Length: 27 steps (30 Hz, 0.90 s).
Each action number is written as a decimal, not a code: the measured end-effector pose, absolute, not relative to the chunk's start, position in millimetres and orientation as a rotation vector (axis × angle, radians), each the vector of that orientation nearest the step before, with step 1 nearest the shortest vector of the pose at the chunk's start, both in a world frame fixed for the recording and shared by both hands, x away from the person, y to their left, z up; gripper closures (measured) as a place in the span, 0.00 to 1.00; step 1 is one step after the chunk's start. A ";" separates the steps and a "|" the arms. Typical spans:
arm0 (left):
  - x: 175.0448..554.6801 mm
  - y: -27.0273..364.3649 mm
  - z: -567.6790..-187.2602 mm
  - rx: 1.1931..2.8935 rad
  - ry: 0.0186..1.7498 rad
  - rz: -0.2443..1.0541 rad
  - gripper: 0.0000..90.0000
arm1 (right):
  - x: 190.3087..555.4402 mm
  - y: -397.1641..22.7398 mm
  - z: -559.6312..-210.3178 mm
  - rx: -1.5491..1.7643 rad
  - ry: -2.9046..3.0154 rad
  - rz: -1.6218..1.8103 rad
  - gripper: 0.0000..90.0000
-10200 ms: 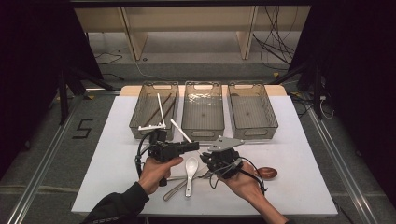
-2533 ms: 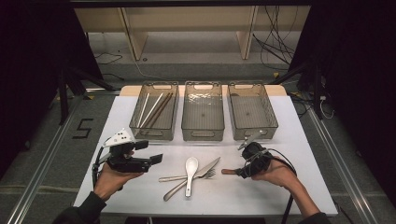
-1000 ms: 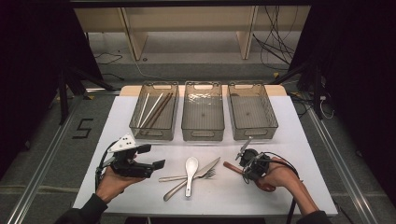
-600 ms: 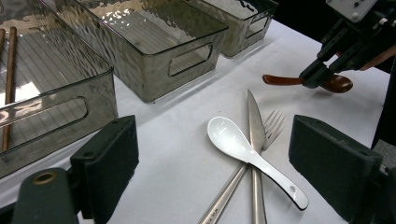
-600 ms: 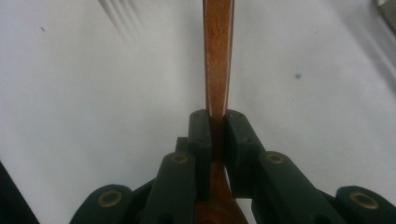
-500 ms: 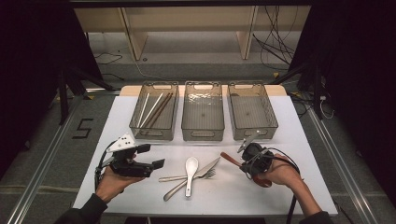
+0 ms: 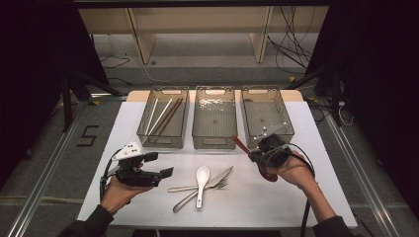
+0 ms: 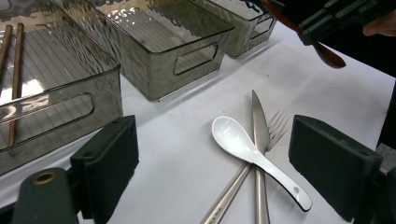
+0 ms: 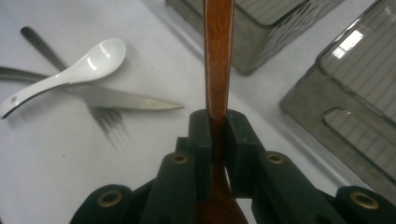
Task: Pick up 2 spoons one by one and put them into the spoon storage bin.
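My right gripper (image 7: 267, 154) is shut on a brown wooden spoon (image 7: 241, 146) and holds it above the table, just in front of the right bin (image 7: 284, 116). Its pads clamp the handle (image 9: 218, 56) near the bowl (image 7: 269, 175), and the handle points away from the jaws. Farther left, my left gripper (image 7: 159, 164) hovers open with nothing between its pads (image 8: 112, 163). A white spoon (image 7: 201, 177), a knife (image 7: 220, 177) and a fork (image 7: 190, 198) lie crossed on the white table between the grippers.
Three clear grey bins stand in a row at the back. The left bin (image 7: 148, 133) holds several chopsticks (image 7: 165, 116). The middle bin (image 7: 214, 140) has nothing in it. Dark floor and cables surround the table (image 7: 306, 207).
My right gripper has risen off the table with the brown spoon and drawn closer to the right bin. The left gripper has stayed where it was.
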State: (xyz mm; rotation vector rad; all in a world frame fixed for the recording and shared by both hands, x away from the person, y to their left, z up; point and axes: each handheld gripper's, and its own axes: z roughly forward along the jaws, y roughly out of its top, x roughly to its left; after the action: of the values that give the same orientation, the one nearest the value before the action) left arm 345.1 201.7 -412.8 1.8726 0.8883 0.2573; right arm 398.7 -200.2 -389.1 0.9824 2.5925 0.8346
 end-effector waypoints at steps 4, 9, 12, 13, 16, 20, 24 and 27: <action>344.5 202.5 -411.8 1.868 0.884 0.267 0.17 | 404.8 -199.1 -384.3 0.999 2.550 0.879 0.92; 344.2 203.0 -411.3 1.853 0.884 0.266 0.17 | 413.6 -195.8 -376.6 1.032 2.506 0.959 0.92; 343.8 202.8 -411.0 1.850 0.883 0.269 0.17 | 420.3 -191.6 -372.2 1.044 2.476 0.982 0.92; 343.8 203.0 -411.0 1.851 0.884 0.270 0.17 | 422.6 -190.0 -370.3 1.050 2.465 0.996 0.92; 344.3 203.7 -411.3 1.846 0.887 0.271 0.17 | 430.8 -184.8 -362.8 1.062 2.436 1.026 0.92; 344.3 204.6 -411.3 1.844 0.893 0.272 0.17 | 444.7 -177.1 -355.8 1.092 2.405 1.041 0.92; 344.5 205.1 -411.6 1.846 0.897 0.272 0.17 | 456.1 -168.1 -351.3 1.114 2.377 1.051 0.92; 344.4 205.2 -411.3 1.846 0.896 0.275 0.17 | 463.5 -160.9 -349.9 1.125 2.365 1.051 0.92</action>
State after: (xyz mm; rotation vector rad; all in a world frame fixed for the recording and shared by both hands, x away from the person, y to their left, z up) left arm 344.4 205.2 -411.3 1.8457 0.8962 0.2750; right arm 463.5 -160.9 -349.9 1.1247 2.3654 1.0510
